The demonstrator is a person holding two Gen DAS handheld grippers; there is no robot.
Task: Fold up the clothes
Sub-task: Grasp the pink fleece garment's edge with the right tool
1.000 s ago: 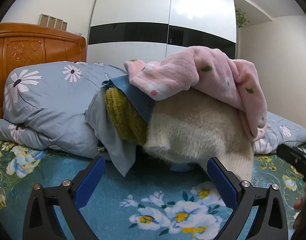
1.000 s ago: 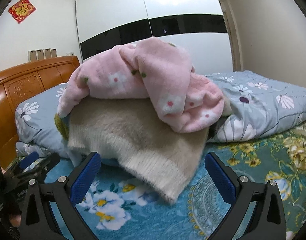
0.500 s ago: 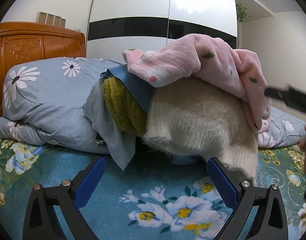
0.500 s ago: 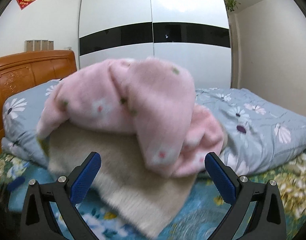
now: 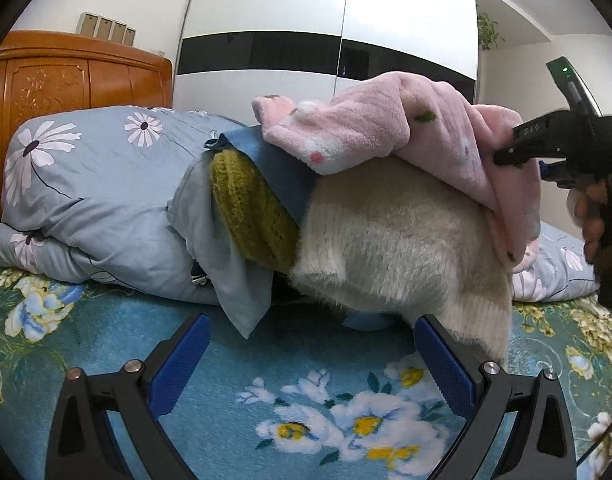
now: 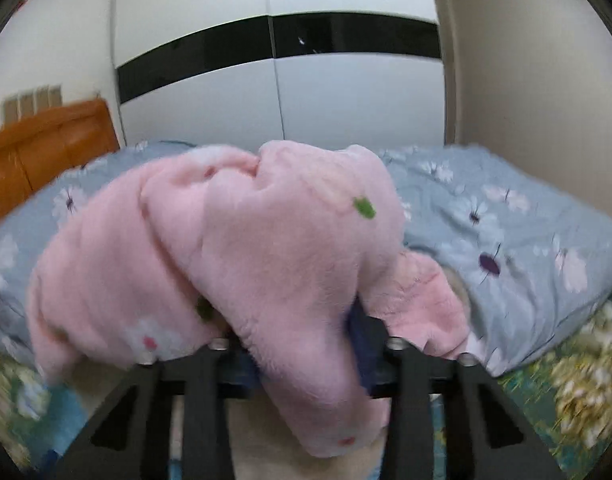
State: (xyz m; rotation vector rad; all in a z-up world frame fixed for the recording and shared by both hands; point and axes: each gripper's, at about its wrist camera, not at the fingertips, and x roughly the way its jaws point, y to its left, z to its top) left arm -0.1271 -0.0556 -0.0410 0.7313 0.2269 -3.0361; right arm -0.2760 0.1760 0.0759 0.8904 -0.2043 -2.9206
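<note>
Floral bedspread (image 5: 306,360), white wardrobe (image 5: 337,20)

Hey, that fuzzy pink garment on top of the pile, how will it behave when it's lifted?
The pink garment looks floppy: it droops around the right gripper, whose jaws have just been closing on it. Its plush pile suggests little slipping. It may drag the cream sweater beneath it.

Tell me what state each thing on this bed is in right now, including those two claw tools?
Pink fleece garment: top of the pile, crumpled, pinched.
Right gripper: jaws just closed on the pink fleece.
Left gripper: open, empty, over the bedspread.
Cream sweater: unfolded, under the pink one.
Green knit: bunched, partly buried.
Grey-blue quilt: rolled up behind.
</note>
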